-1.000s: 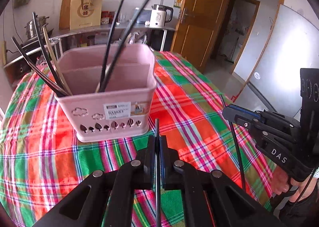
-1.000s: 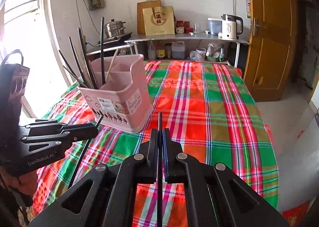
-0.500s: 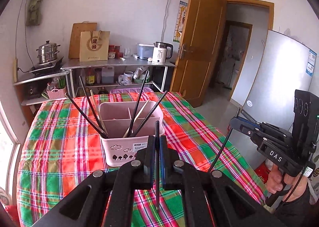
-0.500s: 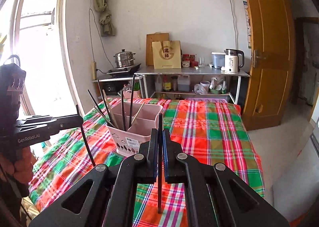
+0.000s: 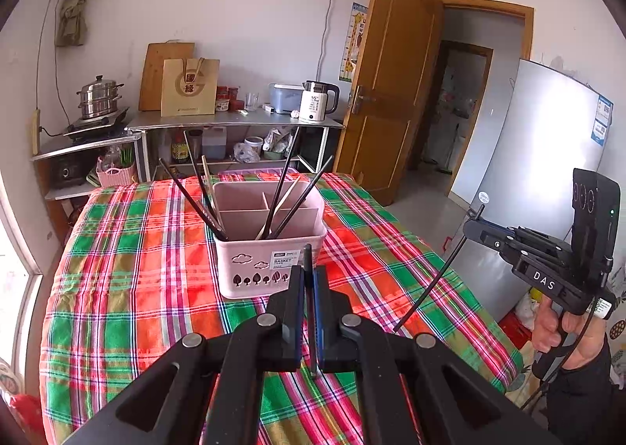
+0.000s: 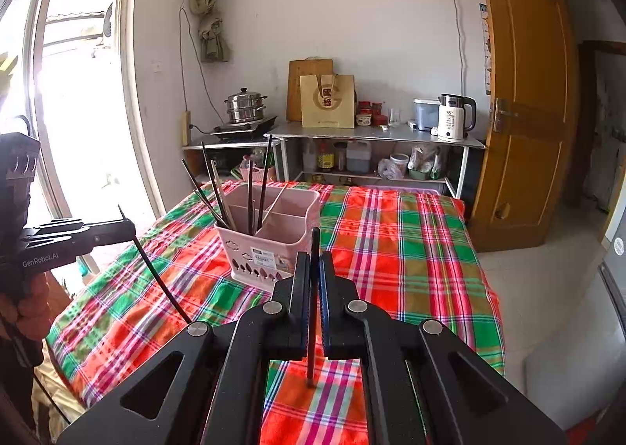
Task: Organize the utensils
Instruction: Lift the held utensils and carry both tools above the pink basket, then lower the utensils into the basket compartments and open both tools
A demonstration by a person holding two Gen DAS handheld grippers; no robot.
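Pink basket [image 5: 270, 261], mid-table on the plaid cloth [image 5: 129, 288], already holds several chopsticks. Left gripper [image 5: 309, 288] and right gripper [image 6: 313, 280] each clamp one black chopstick [image 5: 309, 312] upright, presumably so each can drop end-first into a compartment.
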